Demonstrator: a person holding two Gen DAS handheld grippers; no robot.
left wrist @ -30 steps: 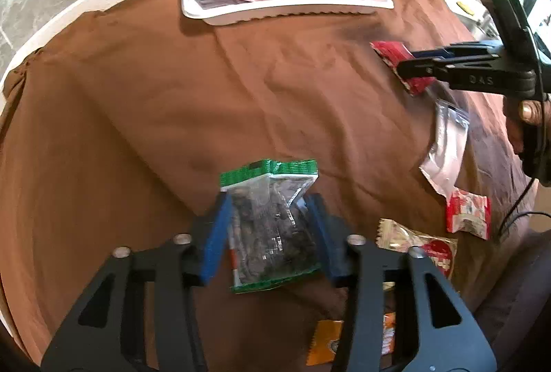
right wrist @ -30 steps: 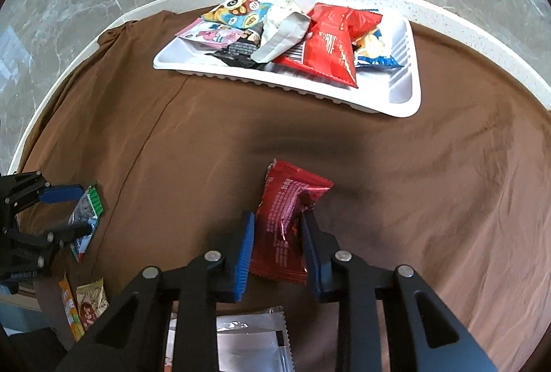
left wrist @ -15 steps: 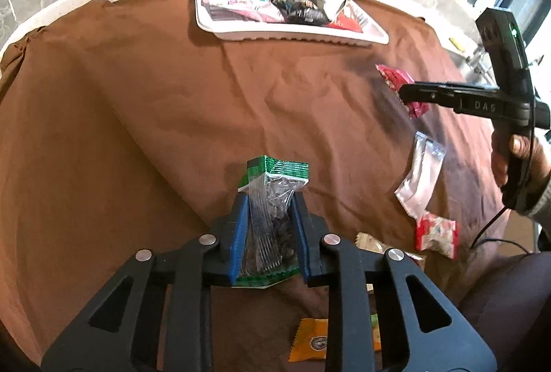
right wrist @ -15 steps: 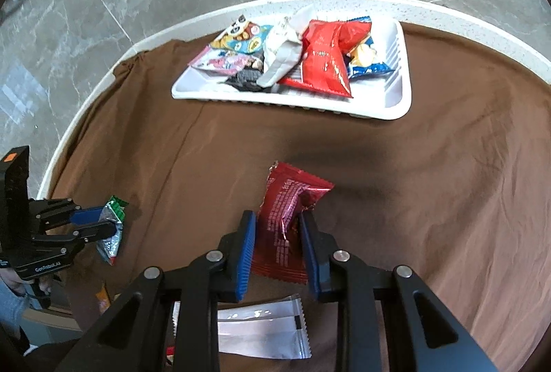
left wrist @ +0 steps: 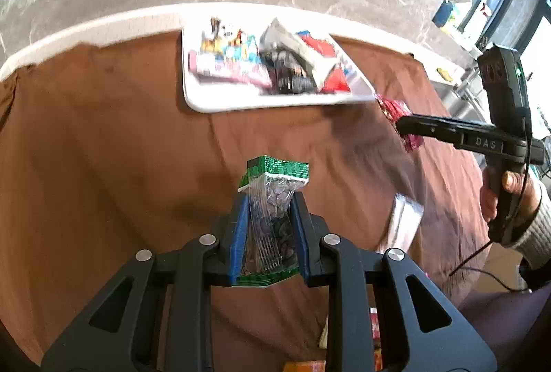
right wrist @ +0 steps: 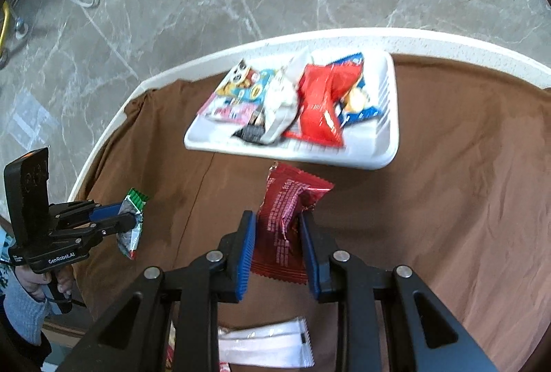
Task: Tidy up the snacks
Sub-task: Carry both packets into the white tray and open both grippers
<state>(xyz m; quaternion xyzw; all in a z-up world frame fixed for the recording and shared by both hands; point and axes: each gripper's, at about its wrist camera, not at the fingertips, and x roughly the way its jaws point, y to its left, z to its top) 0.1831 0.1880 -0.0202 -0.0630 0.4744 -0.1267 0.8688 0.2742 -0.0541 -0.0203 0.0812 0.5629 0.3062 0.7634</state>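
Left gripper [left wrist: 268,234] clamped on a clear packet with green ends [left wrist: 273,199], dark contents, held above the brown-clothed table [left wrist: 103,165]. White tray [left wrist: 220,96] of mixed snacks beyond. Right gripper [left wrist: 401,127] at right edge pinches a red packet [left wrist: 396,106].

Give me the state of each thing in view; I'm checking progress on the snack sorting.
Left tool: shut on the green packet, off the cloth.
Right tool: shut on the dark red packet, lifted.
White tray: holds several snack packets.
Silver packet: lying on the brown cloth.
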